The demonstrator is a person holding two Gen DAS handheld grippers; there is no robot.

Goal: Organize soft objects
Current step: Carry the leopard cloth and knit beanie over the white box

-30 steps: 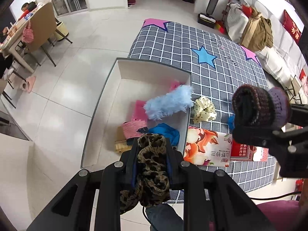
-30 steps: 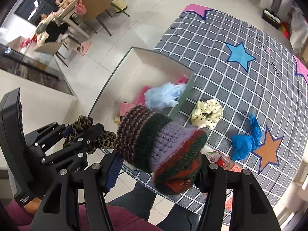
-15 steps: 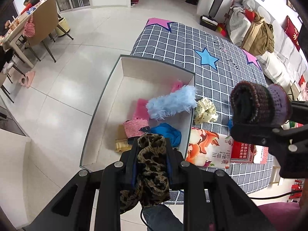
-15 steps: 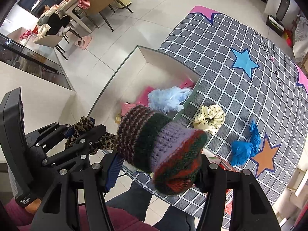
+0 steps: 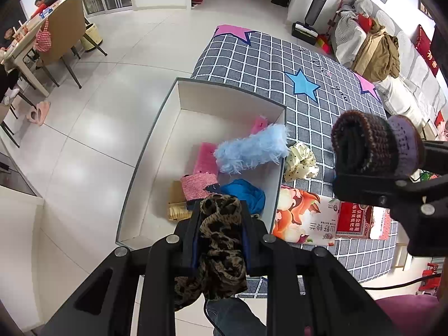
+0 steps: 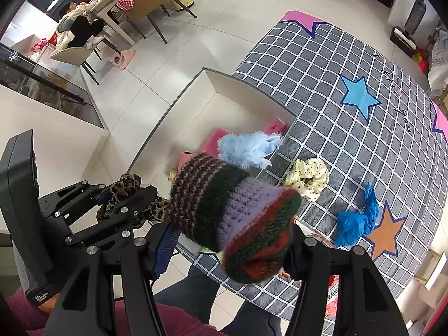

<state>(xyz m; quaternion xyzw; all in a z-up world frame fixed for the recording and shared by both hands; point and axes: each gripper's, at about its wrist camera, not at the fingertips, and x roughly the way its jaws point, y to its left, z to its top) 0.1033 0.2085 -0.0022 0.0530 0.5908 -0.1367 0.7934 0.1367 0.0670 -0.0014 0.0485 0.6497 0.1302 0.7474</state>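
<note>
Closest to the lens, the left gripper (image 5: 221, 224) is clenched on a leopard-print scrunchie (image 5: 219, 240), which is pinched between its two black fingers and hangs in folds below them. Beside it the right gripper (image 6: 232, 240) is grasping a rolled knitted hat (image 6: 232, 212), striped in maroon, dark green, lilac and red, with its fingers pressed against the roll's two sides. Both tools hang above the near end of a white open box (image 5: 275, 184) that stands on the pale tiled floor, its right wall along the edge of a grey checked rug (image 5: 268, 58). In the near half of the box lie a blue cloth (image 5: 246, 196), a pink knitted piece (image 5: 198, 186), a brighter pink piece (image 5: 207, 159) and something tan at the bottom. A fluffy light-blue item (image 5: 252, 151) lies draped over the box's right wall. On the rug just outside that wall sits a cream polka-dot scrunchie (image 6: 308, 176), with a crumpled blue bag (image 6: 355, 221) further right beside an orange star. A flowered packet (image 5: 305, 221) lies at the rug's near edge. Far off stand a dining table with chairs (image 5: 64, 30) and a sofa (image 5: 372, 50) piled with clothes.
</note>
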